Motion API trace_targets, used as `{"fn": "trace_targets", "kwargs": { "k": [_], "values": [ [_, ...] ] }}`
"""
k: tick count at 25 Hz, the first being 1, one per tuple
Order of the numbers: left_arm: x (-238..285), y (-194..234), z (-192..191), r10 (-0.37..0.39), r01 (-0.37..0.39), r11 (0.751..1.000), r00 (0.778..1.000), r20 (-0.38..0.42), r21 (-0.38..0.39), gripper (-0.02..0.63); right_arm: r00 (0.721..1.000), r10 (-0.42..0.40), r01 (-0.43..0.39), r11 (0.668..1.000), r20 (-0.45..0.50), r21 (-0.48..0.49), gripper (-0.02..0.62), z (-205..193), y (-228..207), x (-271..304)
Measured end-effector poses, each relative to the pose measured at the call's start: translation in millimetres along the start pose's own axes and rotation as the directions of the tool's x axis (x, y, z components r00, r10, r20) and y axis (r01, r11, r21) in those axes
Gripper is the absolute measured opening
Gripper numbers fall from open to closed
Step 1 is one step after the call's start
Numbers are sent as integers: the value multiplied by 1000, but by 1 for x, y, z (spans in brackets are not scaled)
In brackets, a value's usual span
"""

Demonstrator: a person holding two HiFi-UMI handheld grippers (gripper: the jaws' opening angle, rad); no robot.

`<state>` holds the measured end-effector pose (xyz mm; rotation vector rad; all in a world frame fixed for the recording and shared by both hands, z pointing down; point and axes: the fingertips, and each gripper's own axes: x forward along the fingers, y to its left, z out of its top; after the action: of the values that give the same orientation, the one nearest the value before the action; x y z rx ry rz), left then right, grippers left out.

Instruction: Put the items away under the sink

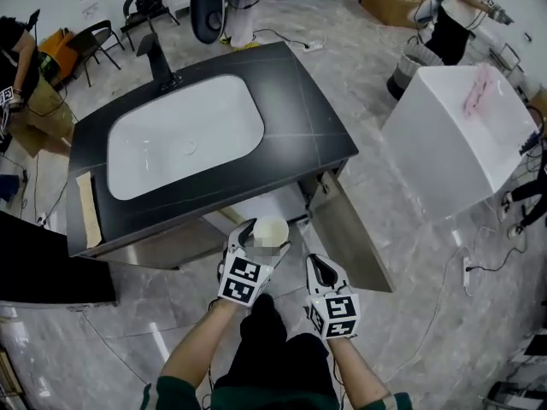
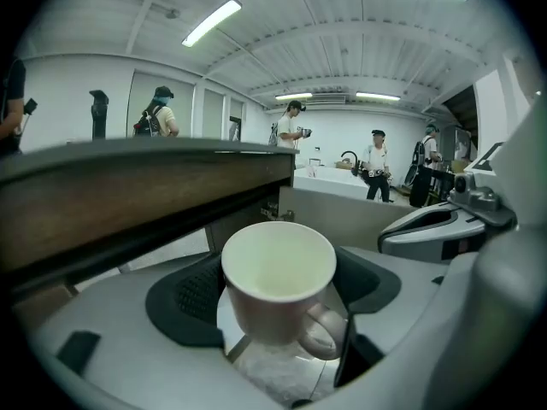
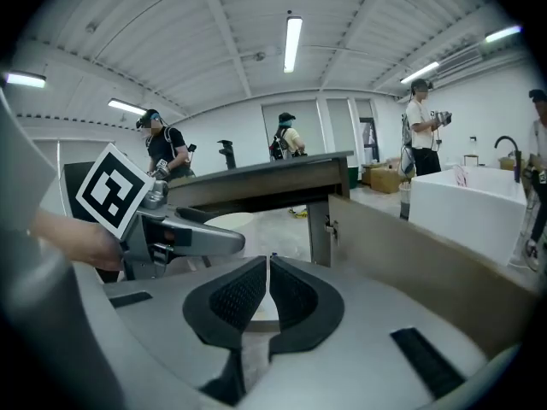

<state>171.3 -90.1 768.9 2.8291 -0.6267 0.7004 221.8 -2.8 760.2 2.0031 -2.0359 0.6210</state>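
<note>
Mug held at the open cabinet under the sink.
The white mug [image 2: 278, 272] is pinched between the left gripper's [image 2: 278, 295] pads. Only the left gripper view shows its empty inside and its handle at 4 o'clock. The head view alone places it: just below the dark tabletop's [image 1: 308, 101] front edge, at 6 o'clock of the sink [image 1: 184, 135], with the open door [image 1: 355, 233] at 3 o'clock. The right gripper [image 3: 268, 293], pressed together on nothing, hangs just beside the mug at 4 o'clock.
</note>
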Motion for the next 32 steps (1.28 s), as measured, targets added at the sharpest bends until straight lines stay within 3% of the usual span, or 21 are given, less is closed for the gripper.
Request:
{"fn": "trace_targets", "kwargs": {
  "k": [10, 17, 32],
  "values": [
    [107, 66, -104, 69, -70, 997, 995, 68, 15, 407, 993, 41, -27, 992, 110, -124, 43, -80, -33, 116],
    [158, 91, -158, 87, -87, 996, 993, 83, -4, 407, 988, 80, -62, 988, 134, -139, 43, -126, -42, 170],
    [267, 104, -220, 137, -136, 991, 989, 60, -14, 407, 995, 66, -56, 990, 71, -130, 43, -192, -50, 193]
  ]
}}
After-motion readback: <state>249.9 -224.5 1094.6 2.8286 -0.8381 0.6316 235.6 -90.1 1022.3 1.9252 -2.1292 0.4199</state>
